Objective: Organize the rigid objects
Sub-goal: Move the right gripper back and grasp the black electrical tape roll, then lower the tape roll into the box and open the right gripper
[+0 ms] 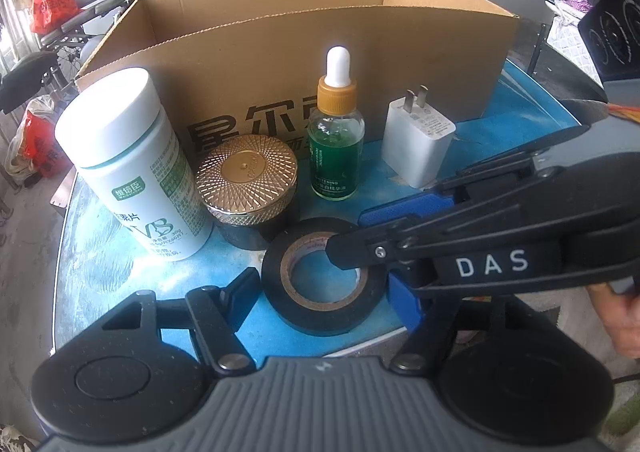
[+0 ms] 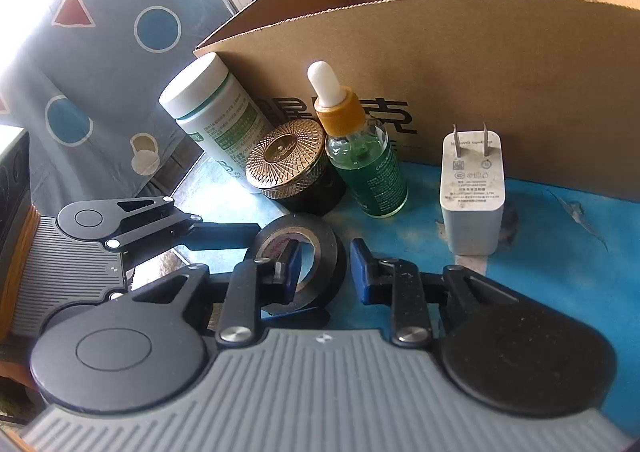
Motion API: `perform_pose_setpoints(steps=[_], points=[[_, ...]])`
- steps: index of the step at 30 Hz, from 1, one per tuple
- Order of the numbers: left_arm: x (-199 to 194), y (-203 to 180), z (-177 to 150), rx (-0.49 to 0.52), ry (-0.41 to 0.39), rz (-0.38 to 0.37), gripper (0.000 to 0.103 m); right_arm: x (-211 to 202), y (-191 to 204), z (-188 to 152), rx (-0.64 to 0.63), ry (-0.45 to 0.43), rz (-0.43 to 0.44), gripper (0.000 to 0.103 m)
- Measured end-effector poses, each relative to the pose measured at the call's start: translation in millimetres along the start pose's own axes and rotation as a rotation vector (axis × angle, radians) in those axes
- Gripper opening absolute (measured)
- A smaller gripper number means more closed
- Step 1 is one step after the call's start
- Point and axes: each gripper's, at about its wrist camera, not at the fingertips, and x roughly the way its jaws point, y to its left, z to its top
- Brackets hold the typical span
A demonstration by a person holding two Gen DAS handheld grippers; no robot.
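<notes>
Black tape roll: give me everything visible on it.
The black tape roll looks like glossy electrical tape wound on a brown cardboard core with red print inside. It lies flat, hole up, on the blue table, in front of the gold-lidded jar and apart from it. The left gripper brackets it from outside. The right gripper straddles its wall, one finger in the core and one outside. Neither gripper clearly presses on it yet.
</notes>
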Motion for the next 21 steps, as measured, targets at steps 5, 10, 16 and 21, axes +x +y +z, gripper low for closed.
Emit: perform_pose_setpoints(steps=[5, 10, 16, 21], points=[[-0.7, -1.4, 0.3, 0.003, -0.013, 0.004, 0.067, -0.1, 0.6, -0.4, 0.005, -0.004, -0.008, 0.024], [-0.8, -4.2, -1.6, 0.003, -0.018, 0.003, 0.067, 1.0, 1.8, -2.6, 0.016, -0.005, -0.003, 0.024], [-9.3, -11.9, -3.9, 0.008, -0.033, 0.003, 0.067, -4.5, 1.3, -5.9, 0.028, -0.015, -0.005, 0.023], [-27.3, -20.0, -5.0, 0.021, -0.068, 0.017, 0.067, -16.2, 6.2, -8.2, 0.022, -0.043, -0.002, 0.023]])
